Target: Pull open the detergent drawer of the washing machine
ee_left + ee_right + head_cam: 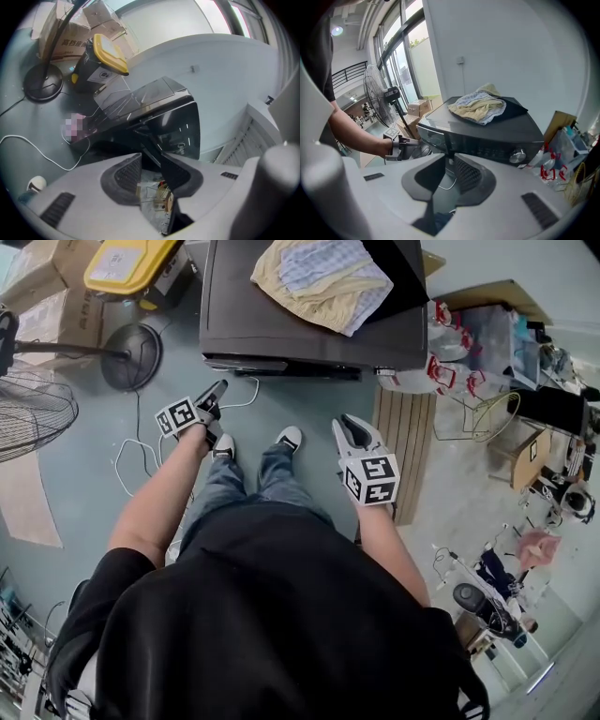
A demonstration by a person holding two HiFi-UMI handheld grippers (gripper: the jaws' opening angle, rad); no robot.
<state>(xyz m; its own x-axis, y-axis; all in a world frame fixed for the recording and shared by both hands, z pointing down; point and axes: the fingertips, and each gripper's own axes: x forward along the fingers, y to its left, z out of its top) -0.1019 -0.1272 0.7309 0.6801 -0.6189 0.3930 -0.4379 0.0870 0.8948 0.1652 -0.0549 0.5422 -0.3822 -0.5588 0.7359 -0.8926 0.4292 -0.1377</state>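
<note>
Person standing before a dark grey washing machine (244, 315) with a crumpled yellow-and-blue cloth (321, 277) on its lid; the detergent drawer (432, 135) sits at the left end of the front panel, left of the silver dial (518, 156). Left tool (217, 395) hangs low, just in front of that left corner, jaws partly apart and holding nothing; right tool (352, 427) hovers nearer the person over the pale grey floor (309, 409), jaws likewise apart and empty.

Glossy washing machine (253, 324), soft cloth (323, 277)
</note>
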